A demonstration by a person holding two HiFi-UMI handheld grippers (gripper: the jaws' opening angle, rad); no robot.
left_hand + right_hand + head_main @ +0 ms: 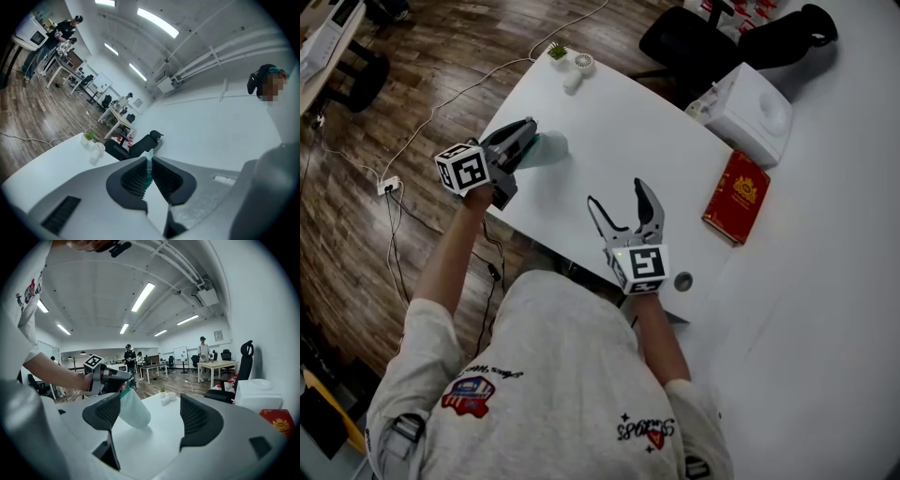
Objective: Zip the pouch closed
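The pouch (547,148) is a pale teal, soft bag hanging in the air over the white table's (609,131) left part. My left gripper (531,128) is shut on its top edge. In the left gripper view only a thin teal strip of the pouch (149,169) shows, pinched between the pads. The right gripper view shows the pouch (135,409) dangling from the left gripper (123,376), its rounded end just above the tabletop. My right gripper (617,195) stands open nearer the table's front edge, apart from the pouch, with nothing between its fingers (104,413).
A red book (737,195) and a white box-shaped appliance (753,112) lie to the right. A small plant (557,51) and a white fan (580,66) stand at the far corner. A black chair (703,42) is behind the table. Cables run over the wooden floor (412,84).
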